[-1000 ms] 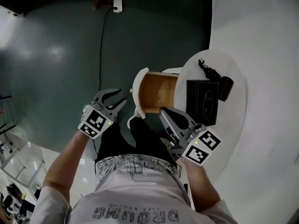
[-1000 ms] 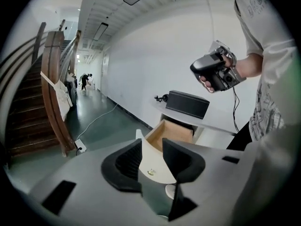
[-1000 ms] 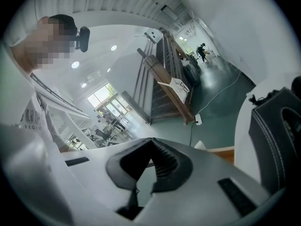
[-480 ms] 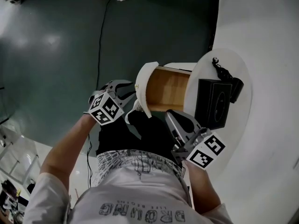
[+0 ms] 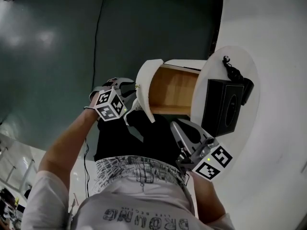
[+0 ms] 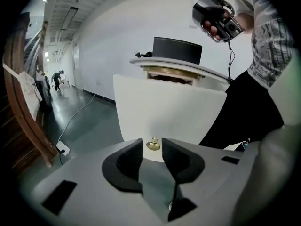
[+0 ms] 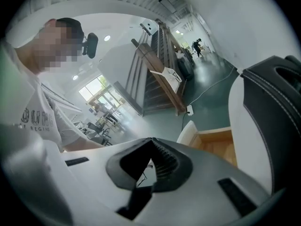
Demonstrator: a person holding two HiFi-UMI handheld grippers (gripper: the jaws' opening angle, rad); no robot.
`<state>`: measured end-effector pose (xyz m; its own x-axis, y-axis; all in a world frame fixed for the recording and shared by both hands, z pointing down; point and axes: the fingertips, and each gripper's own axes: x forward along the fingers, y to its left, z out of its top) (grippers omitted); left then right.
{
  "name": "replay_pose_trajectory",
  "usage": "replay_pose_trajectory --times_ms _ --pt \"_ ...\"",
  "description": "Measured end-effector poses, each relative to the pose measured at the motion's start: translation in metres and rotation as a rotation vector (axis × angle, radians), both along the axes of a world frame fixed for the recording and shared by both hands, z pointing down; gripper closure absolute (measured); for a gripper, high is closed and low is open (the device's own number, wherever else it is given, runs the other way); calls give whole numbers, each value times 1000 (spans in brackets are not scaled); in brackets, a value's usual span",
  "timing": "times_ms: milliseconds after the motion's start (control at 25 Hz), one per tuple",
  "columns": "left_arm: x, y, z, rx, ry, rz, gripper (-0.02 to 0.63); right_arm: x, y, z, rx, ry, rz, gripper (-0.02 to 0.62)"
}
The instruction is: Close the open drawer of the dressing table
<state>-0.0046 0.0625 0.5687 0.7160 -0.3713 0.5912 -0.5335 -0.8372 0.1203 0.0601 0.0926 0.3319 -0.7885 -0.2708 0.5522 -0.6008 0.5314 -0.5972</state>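
left tool (image 6: 151, 143): jaws closing, drawer (image 6: 169, 107) brass knob (image 6: 153, 145) between tips, ungripped | right tool (image 7: 150, 139): tips together, empty

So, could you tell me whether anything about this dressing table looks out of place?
Only the drawer: the wooden drawer with a curved white front stands pulled well out of the round white dressing table. The left gripper's jaws are closing either side of its small brass knob.
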Motion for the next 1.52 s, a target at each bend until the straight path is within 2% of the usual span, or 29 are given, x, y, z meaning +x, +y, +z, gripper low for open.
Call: replay_pose_trajectory --times_ms 200,520,1120,1520 --pt "10 -1 13 0 -4 54 485 3 1 9 -13 4 16 588" --pt "25 -6 14 -7 8 74 485 14 -1 10 -20 -5 64 588" --pt "135 -33 6 -12 106 160 485 52 12 0 -28 -14 192 588" --pt "184 -45 4 14 142 201 483 76 17 7 -24 -23 250 588"
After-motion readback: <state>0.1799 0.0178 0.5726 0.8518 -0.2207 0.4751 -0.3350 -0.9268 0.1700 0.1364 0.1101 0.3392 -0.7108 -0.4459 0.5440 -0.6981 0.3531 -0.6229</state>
